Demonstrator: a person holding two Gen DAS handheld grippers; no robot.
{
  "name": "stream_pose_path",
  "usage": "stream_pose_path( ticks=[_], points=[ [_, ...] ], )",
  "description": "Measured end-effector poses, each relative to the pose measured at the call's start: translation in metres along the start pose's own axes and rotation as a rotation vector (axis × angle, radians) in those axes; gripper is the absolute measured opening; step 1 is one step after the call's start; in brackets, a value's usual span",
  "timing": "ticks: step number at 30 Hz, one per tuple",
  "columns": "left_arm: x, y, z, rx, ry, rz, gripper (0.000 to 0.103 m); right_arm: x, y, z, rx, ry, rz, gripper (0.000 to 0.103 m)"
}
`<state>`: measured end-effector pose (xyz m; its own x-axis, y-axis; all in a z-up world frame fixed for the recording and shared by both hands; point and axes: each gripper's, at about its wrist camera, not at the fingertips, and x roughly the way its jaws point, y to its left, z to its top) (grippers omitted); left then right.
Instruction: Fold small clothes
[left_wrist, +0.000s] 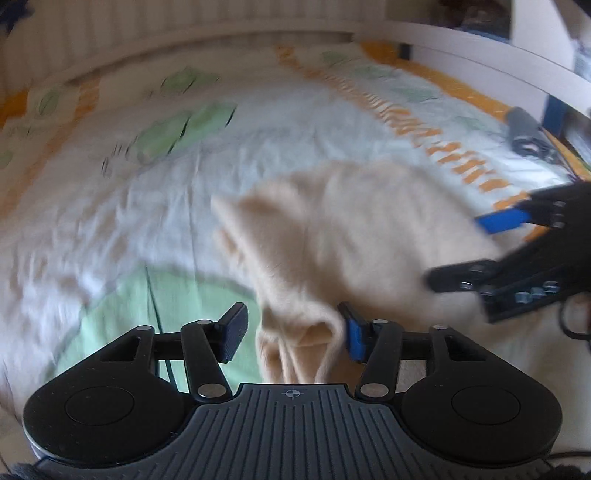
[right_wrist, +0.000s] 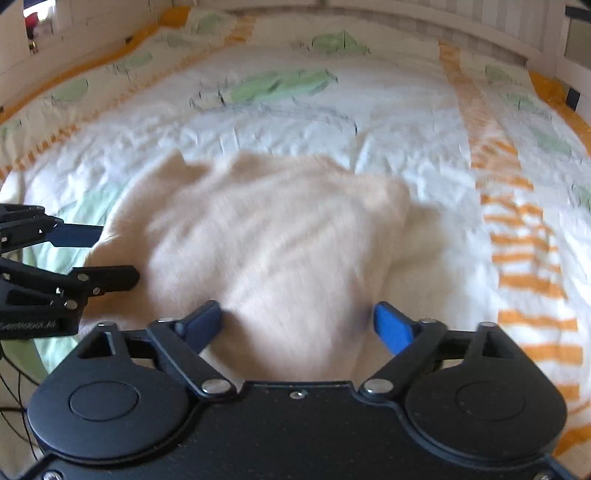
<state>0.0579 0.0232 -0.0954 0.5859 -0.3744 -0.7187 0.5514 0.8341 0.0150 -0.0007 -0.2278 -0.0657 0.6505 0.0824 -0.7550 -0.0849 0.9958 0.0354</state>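
Cream garment (right_wrist: 273, 236) spread on patterned bedspread (right_wrist: 369, 122), occupying centre of right wrist view and centre-right of left wrist view. Left gripper (left_wrist: 291, 332) at lower centre of its frame, jaws apart, a bunched fold of cloth between them lying against the right-hand pad only; not clamped, judged a released hem. Right gripper (right_wrist: 299, 325) at lower centre of its frame, jaws wide apart, straddling the near edge without pressing it. Both tools at opposite near edges, probably to let the cloth settle flat before a fresh grasp. Heavy motion blur throughout; garment type not determinable. Dark bundled item (left_wrist: 524, 129) at upper right, well apart.
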Motion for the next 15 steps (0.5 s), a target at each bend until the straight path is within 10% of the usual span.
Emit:
stream_pose_path(
  ticks=[5, 15],
  points=[
    [0.012, 0.037, -0.012, -0.287, 0.014, -0.067, 0.077, -0.004, -0.011, -0.009, 0.09, 0.037, 0.038, 0.094],
    [0.007, 0.066, -0.024, -0.483, 0.016, -0.1, 0.077, -0.015, -0.008, -0.02, 0.081, 0.119, 0.037, 0.096]
  ],
)
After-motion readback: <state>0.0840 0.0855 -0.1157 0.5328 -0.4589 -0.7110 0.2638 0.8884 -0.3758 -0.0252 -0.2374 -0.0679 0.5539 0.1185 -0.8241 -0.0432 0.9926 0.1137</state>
